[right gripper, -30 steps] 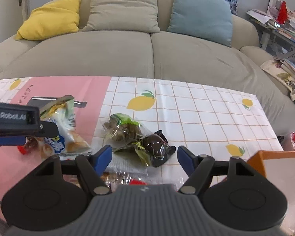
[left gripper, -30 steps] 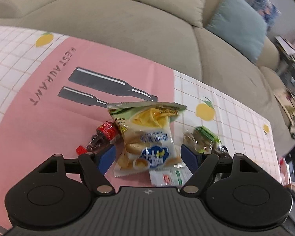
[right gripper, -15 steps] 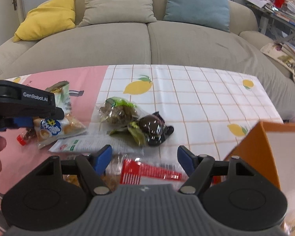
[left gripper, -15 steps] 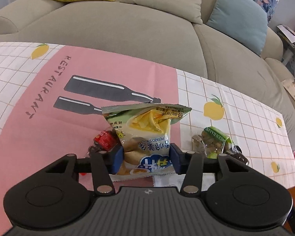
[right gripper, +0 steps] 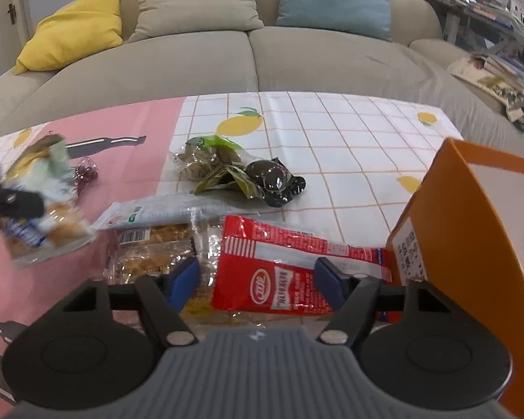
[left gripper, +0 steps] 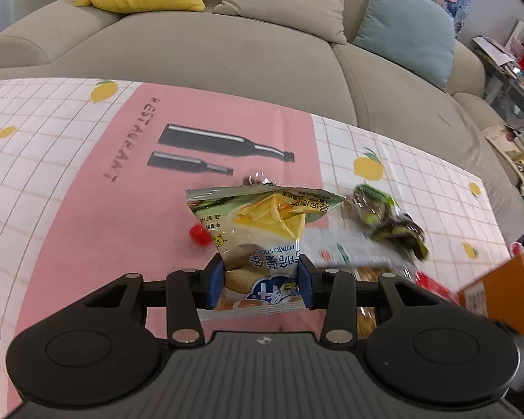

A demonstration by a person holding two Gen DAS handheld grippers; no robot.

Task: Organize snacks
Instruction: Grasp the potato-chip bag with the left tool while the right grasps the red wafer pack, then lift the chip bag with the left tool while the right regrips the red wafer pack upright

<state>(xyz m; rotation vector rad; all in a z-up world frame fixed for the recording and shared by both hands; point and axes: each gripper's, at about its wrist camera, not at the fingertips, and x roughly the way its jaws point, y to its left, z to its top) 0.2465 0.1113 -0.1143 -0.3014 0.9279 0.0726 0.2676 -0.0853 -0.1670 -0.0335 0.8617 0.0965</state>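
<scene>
Pink-checked tablecloth (left gripper: 87, 209) | sofa (left gripper: 227, 52) behind | left fingers (left gripper: 216, 281) pinching chips bag (left gripper: 262, 237) | right fingers (right gripper: 326, 279) spread

sofa (left gripper: 248, 56), cushions (right gripper: 195, 0), perhaps books (right gripper: 496, 73)

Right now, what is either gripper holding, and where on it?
Left gripper pinches the yellow-green potato-stick bag near its lower end; right gripper holds nothing.

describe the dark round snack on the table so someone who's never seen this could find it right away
Start at the lemon-print checked tablecloth in front of the beige sofa, on its white part just right of the pink panel. Above the red rectangular snack packet lies a clear bag of brown-green lumps; touching its right side is the glossy black round vacuum-sealed snack, the only shiny black item there.
</scene>
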